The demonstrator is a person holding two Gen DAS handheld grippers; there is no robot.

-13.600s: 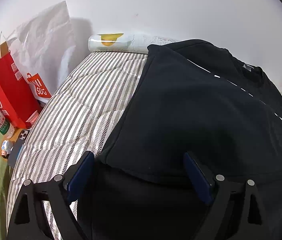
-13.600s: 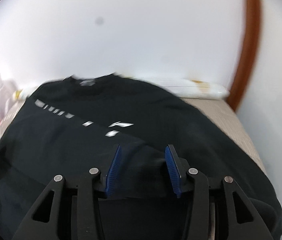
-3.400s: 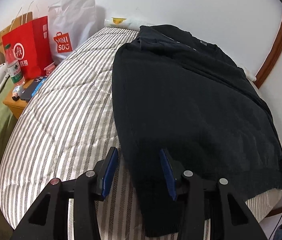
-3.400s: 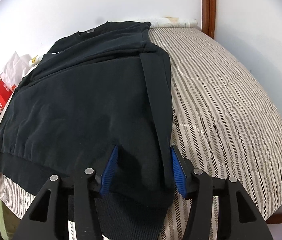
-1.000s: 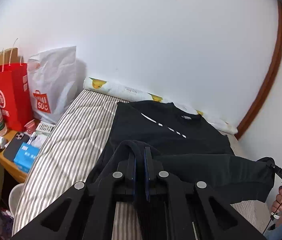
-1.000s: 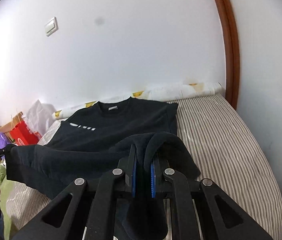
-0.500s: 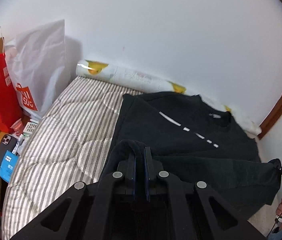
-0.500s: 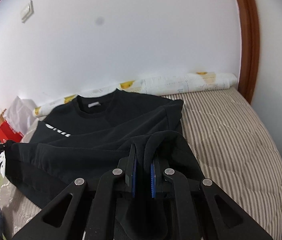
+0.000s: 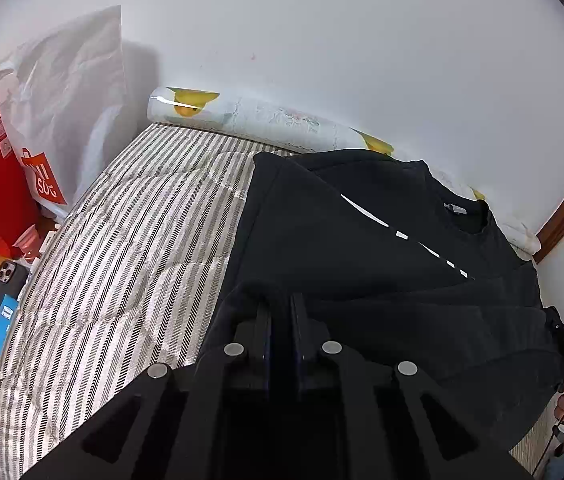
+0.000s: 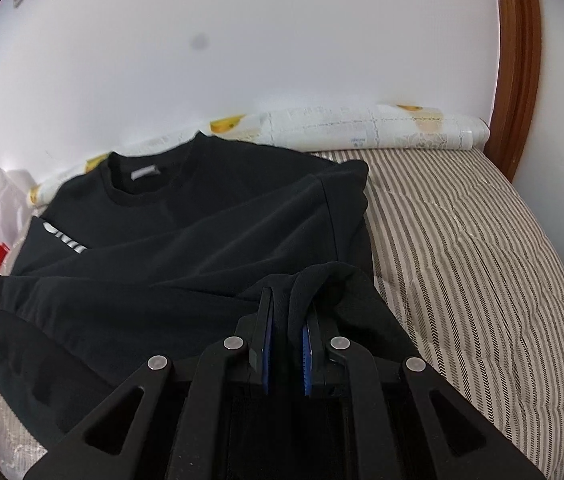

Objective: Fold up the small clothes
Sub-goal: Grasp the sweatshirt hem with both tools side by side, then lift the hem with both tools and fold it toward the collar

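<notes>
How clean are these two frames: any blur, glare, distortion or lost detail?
Left wrist view: sharp, strong fisheye bending, glare on the rolled mat; black sweatshirt swallows the left tool. Right wrist view: sharp, a dark smudge on the wall.

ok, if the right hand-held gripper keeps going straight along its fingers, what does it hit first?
Probably the black sweatshirt itself: the right hand-held gripper, shut on its hem, points down at the body lying on the striped bed. Depth is unclear.

The left gripper's (image 9: 280, 312) jaws hide the pinched hem of the black sweatshirt (image 9: 346, 236).
</notes>
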